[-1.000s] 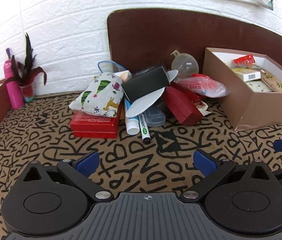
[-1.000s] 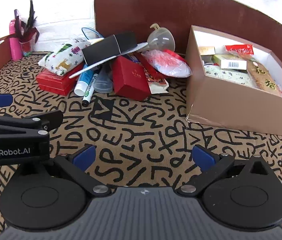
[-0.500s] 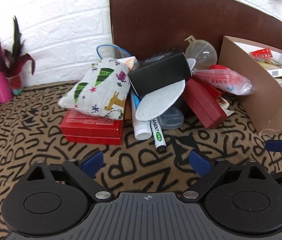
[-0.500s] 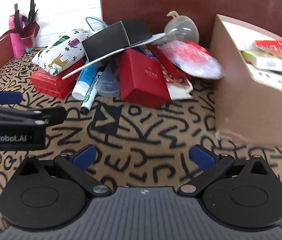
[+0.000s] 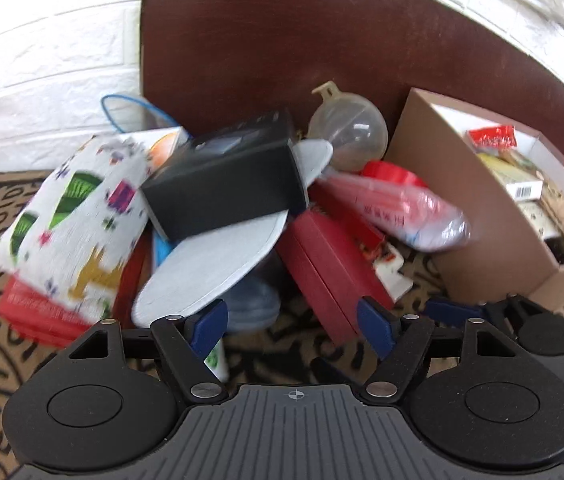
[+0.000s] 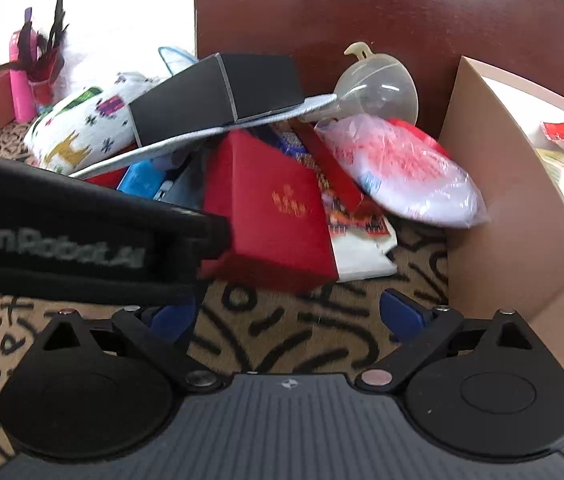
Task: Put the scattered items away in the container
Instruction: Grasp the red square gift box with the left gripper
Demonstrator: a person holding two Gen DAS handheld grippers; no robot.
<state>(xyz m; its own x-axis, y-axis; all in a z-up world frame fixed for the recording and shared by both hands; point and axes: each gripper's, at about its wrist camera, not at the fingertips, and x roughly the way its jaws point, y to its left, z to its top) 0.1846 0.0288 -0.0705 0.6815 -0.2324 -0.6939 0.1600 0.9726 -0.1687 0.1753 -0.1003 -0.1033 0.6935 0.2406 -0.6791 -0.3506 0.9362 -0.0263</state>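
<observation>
Heap of scattered items beside the brown cardboard container [image 5: 461, 216] on the letter-patterned surface [image 6: 282, 332].
A black box [image 5: 226, 184] rests on a grey insole [image 5: 210, 268], flanked by a printed fabric pouch [image 5: 70, 216], a dark red box [image 6: 274, 212], a plastic bag [image 6: 405, 172] and a clear funnel [image 5: 347, 132]. The container, already holding packets, stands just right of the heap. The left claw [image 5: 291, 322] and right claw [image 6: 287, 316] are both released, empty, low before the heap.
</observation>
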